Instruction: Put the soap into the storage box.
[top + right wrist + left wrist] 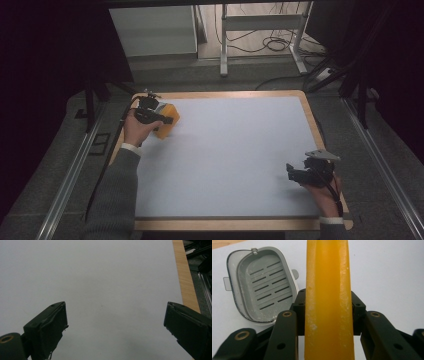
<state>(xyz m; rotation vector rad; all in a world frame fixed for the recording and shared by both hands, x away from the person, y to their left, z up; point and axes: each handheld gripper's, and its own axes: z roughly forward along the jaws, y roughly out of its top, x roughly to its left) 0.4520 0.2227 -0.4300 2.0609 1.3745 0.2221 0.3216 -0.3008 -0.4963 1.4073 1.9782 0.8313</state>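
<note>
One orange soap bar (328, 302) pinched edge-on between the left gripper (328, 315) jaws, long axis running away along them; right gripper (115, 322) spread wide, empty.

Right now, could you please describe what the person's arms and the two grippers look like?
Both grippers, left and right, are black with blocky jaws and brass-coloured pivot pins. A grey three-cornered plate tops the right one. Black cables trail from each. Grey sleeves show white cuffs.
</note>
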